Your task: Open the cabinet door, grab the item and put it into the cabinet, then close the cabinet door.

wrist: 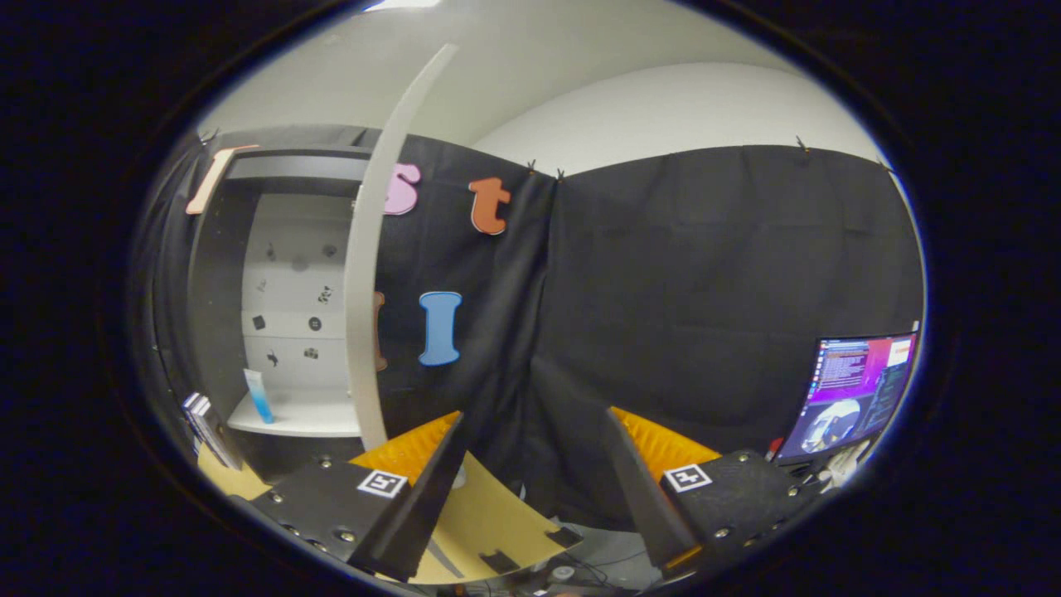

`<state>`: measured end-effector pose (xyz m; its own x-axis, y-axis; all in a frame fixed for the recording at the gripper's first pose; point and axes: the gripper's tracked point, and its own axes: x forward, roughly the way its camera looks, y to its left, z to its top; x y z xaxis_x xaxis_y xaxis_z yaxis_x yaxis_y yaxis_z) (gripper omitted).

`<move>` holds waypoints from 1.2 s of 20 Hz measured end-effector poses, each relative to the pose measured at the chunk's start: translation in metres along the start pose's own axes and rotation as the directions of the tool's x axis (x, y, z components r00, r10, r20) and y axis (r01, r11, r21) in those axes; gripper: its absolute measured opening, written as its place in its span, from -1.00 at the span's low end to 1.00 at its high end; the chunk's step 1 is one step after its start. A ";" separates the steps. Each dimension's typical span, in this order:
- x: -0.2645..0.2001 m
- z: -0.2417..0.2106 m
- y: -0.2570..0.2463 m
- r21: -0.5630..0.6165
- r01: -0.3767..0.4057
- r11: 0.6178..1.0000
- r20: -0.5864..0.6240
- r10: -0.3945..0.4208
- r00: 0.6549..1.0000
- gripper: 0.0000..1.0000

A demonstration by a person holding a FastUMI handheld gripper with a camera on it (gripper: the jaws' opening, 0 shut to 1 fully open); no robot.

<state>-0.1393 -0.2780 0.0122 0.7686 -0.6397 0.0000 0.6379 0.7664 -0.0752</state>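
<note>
The cabinet (290, 274) stands to the left of my fingers, with its pale door (369, 274) swung open edge-on toward me. Inside, a white and blue tube (259, 396) stands upright on the white shelf (290, 419). My gripper (535, 489) is open, well back from the cabinet and to its right. Nothing lies between its fingers (431, 489).
A tan board (489, 518) lies under the fingers on the table. Black cloth walls (704, 290) hang ahead and to the right. A lit monitor (858, 394) stands at the far right. Small boxes (207, 427) lean left of the cabinet's base.
</note>
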 end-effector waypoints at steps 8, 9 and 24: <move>0.029 0.008 0.029 0.015 -0.037 0.999 0.006 0.037 0.999 0.88; 0.030 0.006 0.033 0.027 -0.047 0.999 -0.001 0.047 0.999 0.87; 0.018 0.010 0.065 0.027 -0.213 0.977 0.017 0.213 0.977 0.68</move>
<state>-0.0829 -0.2391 0.0176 0.8875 -0.4608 0.0006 0.4603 0.8865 -0.0465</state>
